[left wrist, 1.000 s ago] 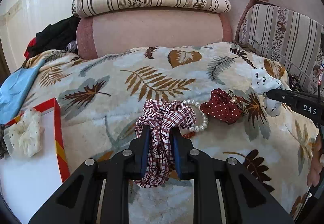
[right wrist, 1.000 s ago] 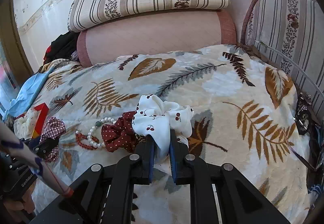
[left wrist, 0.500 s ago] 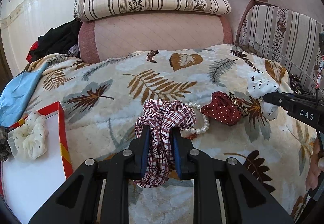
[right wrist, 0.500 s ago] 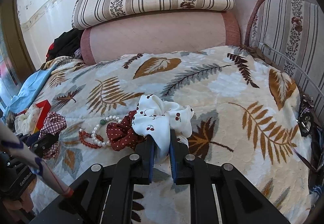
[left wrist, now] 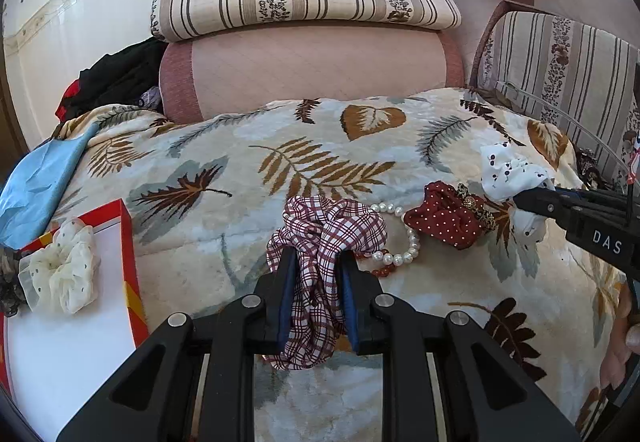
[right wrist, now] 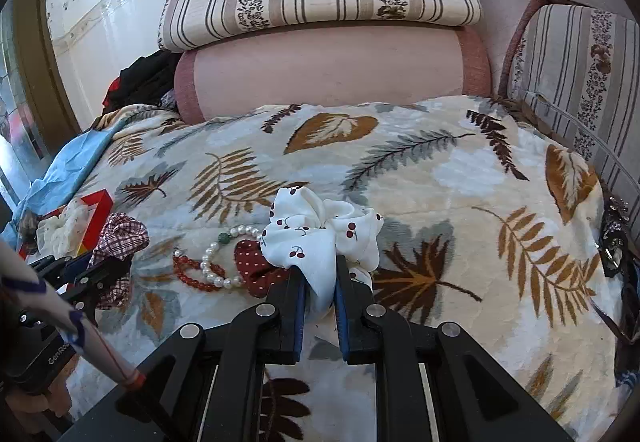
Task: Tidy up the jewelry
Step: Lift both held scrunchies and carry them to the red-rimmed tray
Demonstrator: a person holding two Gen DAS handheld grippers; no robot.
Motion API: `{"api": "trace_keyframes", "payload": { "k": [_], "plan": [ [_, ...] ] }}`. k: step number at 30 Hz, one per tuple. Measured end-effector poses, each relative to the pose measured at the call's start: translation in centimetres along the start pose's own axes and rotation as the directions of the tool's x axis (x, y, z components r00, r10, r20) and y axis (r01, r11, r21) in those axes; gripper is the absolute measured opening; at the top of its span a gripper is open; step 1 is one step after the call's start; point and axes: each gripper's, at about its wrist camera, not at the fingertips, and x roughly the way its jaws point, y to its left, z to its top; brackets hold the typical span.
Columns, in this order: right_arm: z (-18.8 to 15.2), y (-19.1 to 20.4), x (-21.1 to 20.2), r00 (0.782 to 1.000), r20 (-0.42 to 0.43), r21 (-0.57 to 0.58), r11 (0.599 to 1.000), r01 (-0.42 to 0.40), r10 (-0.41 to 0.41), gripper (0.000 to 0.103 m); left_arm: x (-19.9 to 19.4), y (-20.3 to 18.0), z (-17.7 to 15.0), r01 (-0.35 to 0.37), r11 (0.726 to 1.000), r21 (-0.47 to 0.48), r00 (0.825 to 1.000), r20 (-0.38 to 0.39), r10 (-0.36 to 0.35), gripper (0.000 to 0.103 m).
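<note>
Presently, step in hand: both tongs loaded, each lifting a scrunchie off the leaf-print blanket (left wrist: 320, 146); carry to the box seems next.
Left gripper (left wrist: 318, 274): jaws pinched nearly closed on the plaid scrunchie (left wrist: 328, 226), cloth bunched between the blue pads and hanging below them.
Right gripper (right wrist: 320, 282): jaws likewise drawn in tight on the white cherry scrunchie (right wrist: 320, 234).
Left on the blanket: pearl bracelet (right wrist: 224, 254) and red bead bracelet (right wrist: 192, 274) lying together, touching; red dotted scrunchie (left wrist: 444, 218) just beside them.
Destination, by my reading: red-rimmed box (left wrist: 128, 242) at the left, white inside, cream scrunchie (left wrist: 60, 270) already in it.
Next move calls for: swinging the left load over the red rim, then opening; grip should hold, cloth is soft.
Risk: hanging plaid loops could snag the beads close beneath.
</note>
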Motion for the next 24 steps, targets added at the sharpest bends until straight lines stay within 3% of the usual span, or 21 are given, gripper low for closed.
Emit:
{"api": "trace_keyframes", "payload": {
  "k": [10,24],
  "plan": [
    [0.1,2.1,0.2,0.999,0.003,-0.026,0.999,-0.037,0.037,0.014,-1.6,1.5,0.0,-0.028,1.000,-0.013,0.999,0.021,0.028,0.020],
    [0.0,7.4,0.5,0.996,0.010,-0.088,0.992,-0.092,0.093,0.014,-4.0,7.2,-0.5,-0.076,0.992,-0.097,0.996,0.041,0.080,0.021]
  ]
}}
